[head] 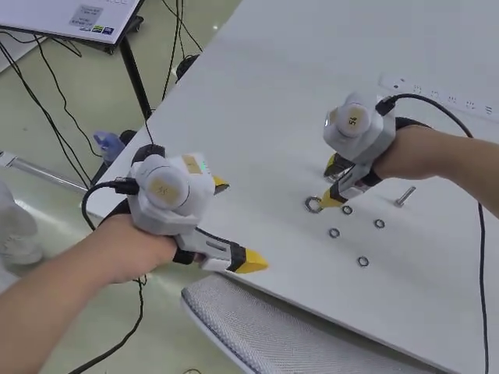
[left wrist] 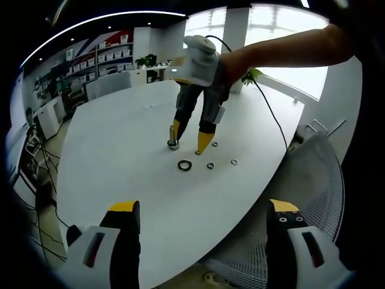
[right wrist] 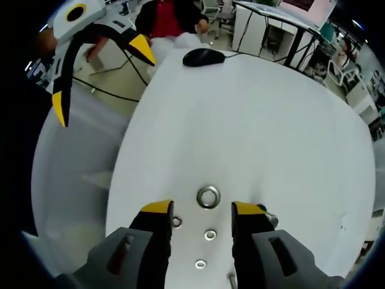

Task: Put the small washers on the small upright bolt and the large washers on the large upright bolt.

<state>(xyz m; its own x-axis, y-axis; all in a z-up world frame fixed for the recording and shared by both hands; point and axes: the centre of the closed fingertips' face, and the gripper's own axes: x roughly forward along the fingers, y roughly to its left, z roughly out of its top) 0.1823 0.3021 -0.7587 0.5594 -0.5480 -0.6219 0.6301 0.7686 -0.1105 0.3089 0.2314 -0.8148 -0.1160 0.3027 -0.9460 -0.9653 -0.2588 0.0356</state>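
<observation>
Large washer (right wrist: 208,197) — a flat silver ring — lies just off the right gripper (head: 331,184), its jaws parted and empty.

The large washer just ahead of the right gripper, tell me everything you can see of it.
The large washer is a silvery metal ring with a round hole, bigger than the small washers nearby. It lies flat on the white table, just ahead of the right gripper, in line with the gap between its open jaws. Nothing but the table seems to touch it.

Bright even daylight (window glare), fisheye edges warped.
</observation>
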